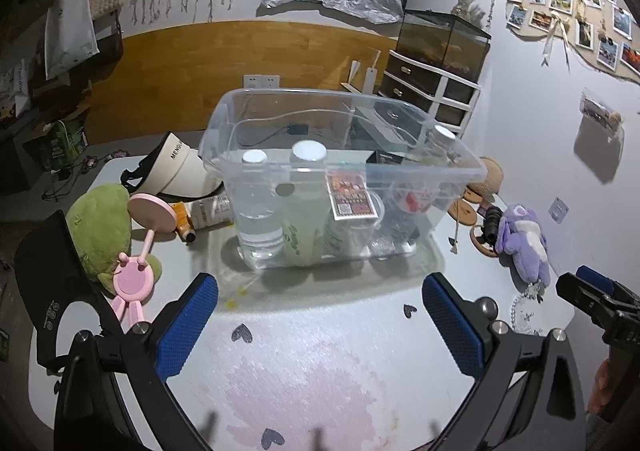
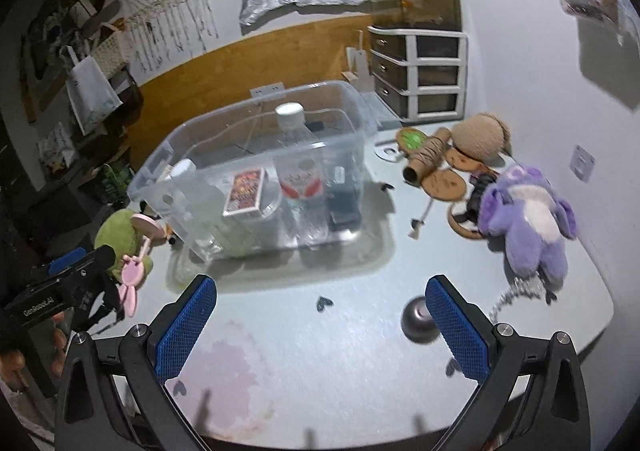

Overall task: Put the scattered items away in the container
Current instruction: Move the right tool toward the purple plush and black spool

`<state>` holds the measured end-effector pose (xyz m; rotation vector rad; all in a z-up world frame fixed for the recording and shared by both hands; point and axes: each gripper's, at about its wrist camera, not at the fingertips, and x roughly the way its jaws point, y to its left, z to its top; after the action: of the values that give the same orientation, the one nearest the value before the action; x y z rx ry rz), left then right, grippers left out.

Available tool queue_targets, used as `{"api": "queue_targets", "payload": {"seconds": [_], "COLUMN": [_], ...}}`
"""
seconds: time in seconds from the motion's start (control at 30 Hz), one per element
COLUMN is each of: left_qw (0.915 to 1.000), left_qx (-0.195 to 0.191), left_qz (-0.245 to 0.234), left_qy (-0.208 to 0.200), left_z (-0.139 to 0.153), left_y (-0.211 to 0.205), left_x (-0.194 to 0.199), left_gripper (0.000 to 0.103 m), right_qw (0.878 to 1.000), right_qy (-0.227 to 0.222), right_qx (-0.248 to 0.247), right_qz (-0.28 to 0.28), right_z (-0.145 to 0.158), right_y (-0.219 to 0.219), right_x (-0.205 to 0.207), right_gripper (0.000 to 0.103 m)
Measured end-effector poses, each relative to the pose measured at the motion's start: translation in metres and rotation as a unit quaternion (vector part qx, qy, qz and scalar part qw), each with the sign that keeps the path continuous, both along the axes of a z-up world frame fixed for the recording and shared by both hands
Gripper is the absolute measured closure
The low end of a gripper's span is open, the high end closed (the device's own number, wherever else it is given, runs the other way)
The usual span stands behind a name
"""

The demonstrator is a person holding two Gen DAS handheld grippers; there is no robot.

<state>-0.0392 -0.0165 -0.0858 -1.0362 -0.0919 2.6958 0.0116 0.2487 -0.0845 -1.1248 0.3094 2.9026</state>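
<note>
A clear plastic bin (image 1: pixel 400 171) (image 2: pixel 192 167) stands mid-table holding bottles, a card box and dark items. Left of it lie a green plush (image 1: pixel 100 227) (image 2: pixel 118 231), a pink phone stand (image 1: pixel 136 275) (image 2: pixel 134 271), a cream visor (image 1: pixel 180 167) and a small tube (image 1: pixel 186 225). To the right lie a purple plush (image 1: pixel 524 239) (image 2: pixel 528 223), wooden coasters (image 2: pixel 444 183), a twine roll (image 2: pixel 426 157), a brown plush (image 2: pixel 478 137) and a bead string (image 1: pixel 524 307). A metal knob (image 2: pixel 418 321) sits by my right gripper (image 2: pixel 320 331). My left gripper (image 1: pixel 320 331) is open and empty; my right is too.
A drawer unit (image 2: pixel 420 71) with a fish tank (image 1: pixel 444 39) on it stands behind the table. A wall runs along the right. The table's front edge is close below both grippers. Small dark heart stickers (image 1: pixel 242 333) mark the tabletop.
</note>
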Motion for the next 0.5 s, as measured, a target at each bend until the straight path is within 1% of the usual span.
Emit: {"api": "queue_targets", "payload": {"seconds": [0.07,0.2,0.37,0.5], "left_qw": [1.0,0.9999,0.9996,0.9993], "left_qx": [0.0,-0.001,-0.003,-0.004], "left_qz": [-0.004,-0.006,-0.008,-0.009], "left_qy": [-0.004,-0.014,-0.026,-0.036], "left_z": [-0.003,-0.008,-0.015,-0.021], "left_y": [0.004,0.022,0.045,0.063], "left_x": [0.001,0.0,-0.002,-0.003], "left_gripper": [0.0,0.0,0.001,0.001], "right_qw": [1.0,0.999,0.998,0.998], "right_qy": [-0.009,-0.03,-0.052,-0.064], "right_qx": [-0.003,-0.014,-0.014,-0.016], "right_qz": [-0.007,-0.002,0.021,0.016], "right_z": [-0.005,-0.017,-0.03,-0.036], "right_y": [0.004,0.012,0.026,0.054], "right_x": [0.003,0.003,0.001,-0.004], "right_gripper": [0.0,0.0,0.0,0.0]}}
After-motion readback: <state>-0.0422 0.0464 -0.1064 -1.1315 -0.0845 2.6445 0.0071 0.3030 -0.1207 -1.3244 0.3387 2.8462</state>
